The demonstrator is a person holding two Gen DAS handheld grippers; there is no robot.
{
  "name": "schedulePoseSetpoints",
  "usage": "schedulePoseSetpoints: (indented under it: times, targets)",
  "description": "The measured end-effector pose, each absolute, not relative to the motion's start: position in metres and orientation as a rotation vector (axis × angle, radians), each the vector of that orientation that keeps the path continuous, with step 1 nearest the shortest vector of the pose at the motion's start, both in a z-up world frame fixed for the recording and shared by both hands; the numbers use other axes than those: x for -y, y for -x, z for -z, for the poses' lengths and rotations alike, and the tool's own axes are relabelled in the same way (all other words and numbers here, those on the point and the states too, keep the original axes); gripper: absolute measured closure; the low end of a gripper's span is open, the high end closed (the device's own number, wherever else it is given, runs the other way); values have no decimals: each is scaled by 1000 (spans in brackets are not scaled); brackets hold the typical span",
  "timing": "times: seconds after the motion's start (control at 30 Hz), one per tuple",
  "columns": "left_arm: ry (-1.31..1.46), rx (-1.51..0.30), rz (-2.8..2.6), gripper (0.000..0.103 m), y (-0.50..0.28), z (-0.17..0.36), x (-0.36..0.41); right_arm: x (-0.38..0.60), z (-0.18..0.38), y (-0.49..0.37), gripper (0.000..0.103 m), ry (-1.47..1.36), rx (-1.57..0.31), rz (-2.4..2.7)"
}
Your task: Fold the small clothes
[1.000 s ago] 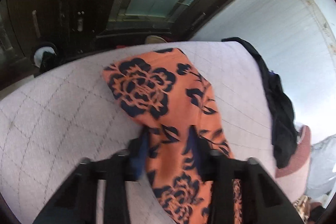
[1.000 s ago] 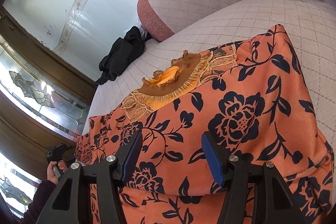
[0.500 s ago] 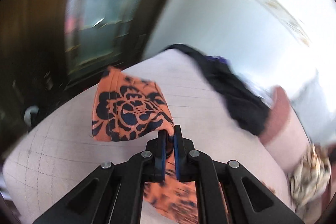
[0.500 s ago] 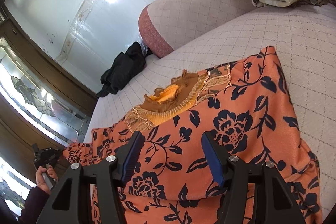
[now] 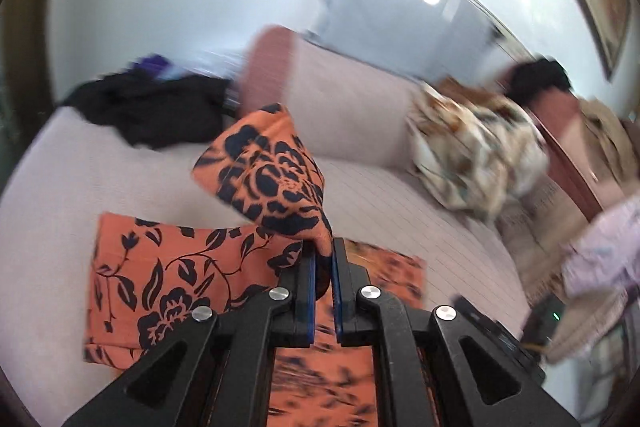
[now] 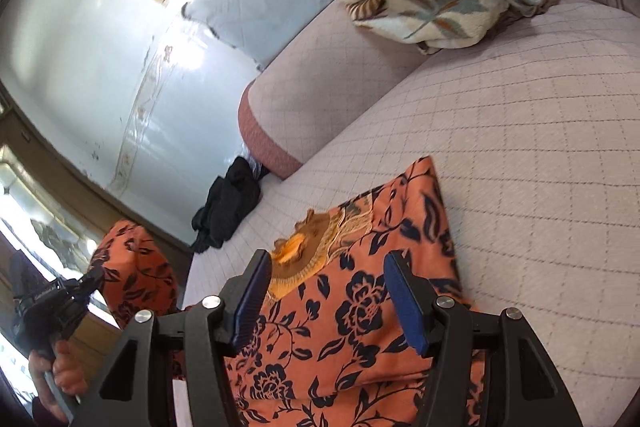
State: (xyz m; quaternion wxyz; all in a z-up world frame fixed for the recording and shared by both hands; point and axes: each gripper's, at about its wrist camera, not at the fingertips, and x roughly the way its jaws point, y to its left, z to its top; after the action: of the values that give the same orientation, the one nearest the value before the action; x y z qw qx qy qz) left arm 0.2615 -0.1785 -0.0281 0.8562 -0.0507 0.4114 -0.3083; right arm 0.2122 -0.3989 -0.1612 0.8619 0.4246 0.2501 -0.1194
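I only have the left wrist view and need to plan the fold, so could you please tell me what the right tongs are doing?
Observer: The right tongs are open, hovering over the orange floral garment, gripping nothing.
Operator: Thank you. Can you see the neckline?
Observer: Yes, a frilled orange-brown collar faces up, just ahead of the right tongs.
Operator: And how does my lifted sleeve look from there?
Observer: The left tongs hold it raised off the sofa, at the garment's left end.
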Motion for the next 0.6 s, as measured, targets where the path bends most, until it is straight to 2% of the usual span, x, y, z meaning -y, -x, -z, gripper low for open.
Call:
schedulePoseSetpoints:
  times: [0.03,0.1,0.13,0.17,0.23,0.43,0.6]
  targets:
    - [101,-888,696,96,-254,30,196,403,161,-210,41,-901,-518,253]
    - [88,-926,765,85,-245,38,212,409,161,-208,40,-924,-510,249]
    - [83,-924,783,65,-238,37,217,411,160,-208,35,-934,-509,246]
    - [92,-904,782,40,-235,36,213,414,160,-207,32,-944,-504,246]
    - [126,-829,720,26,-229,34,190,415,158,-205,28,-954,-491,242]
    - [217,-848,421,26,-257,88,105,413,167,-218,28,-976,-550,232]
    - [133,-871,164,26,-262,143,56,412,180,-228,28,-941,-623,326]
